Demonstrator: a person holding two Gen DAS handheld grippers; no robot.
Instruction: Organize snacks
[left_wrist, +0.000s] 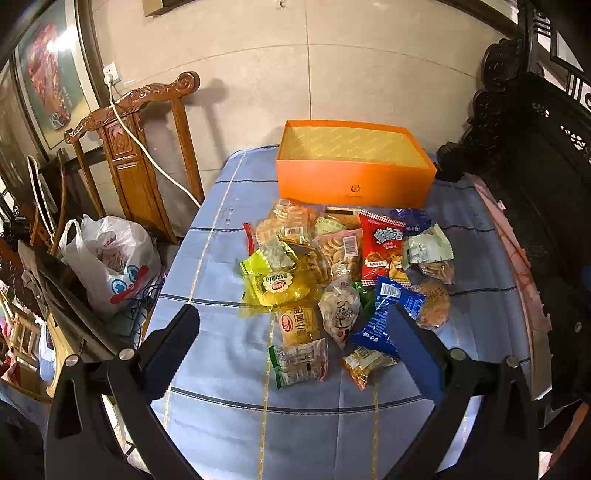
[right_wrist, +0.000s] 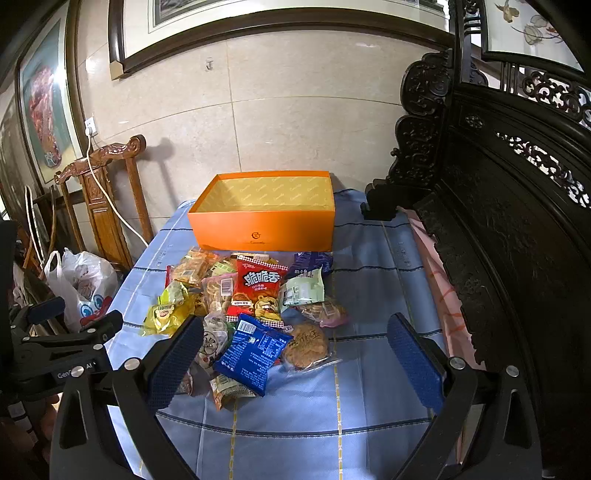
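A pile of several snack packets lies on a blue checked tablecloth (left_wrist: 229, 373). It holds a red chip bag (left_wrist: 382, 245) (right_wrist: 258, 288), a blue packet (left_wrist: 389, 315) (right_wrist: 251, 350), a yellow packet (left_wrist: 275, 286) (right_wrist: 162, 315) and a round brown cake in clear wrap (right_wrist: 306, 346). Behind the pile stands an open orange box (left_wrist: 351, 184) (right_wrist: 266, 227), with nothing inside it. My left gripper (left_wrist: 291, 325) hovers open over the pile's near side. My right gripper (right_wrist: 295, 334) is open above the blue packet and the cake. Neither holds anything.
A carved wooden chair (left_wrist: 129, 155) (right_wrist: 103, 192) with a white cable stands left of the table. A white plastic bag (left_wrist: 107, 258) (right_wrist: 83, 284) sits on the floor. Dark carved furniture (right_wrist: 498, 221) borders the table's right side. The left gripper's body (right_wrist: 55, 350) shows at left.
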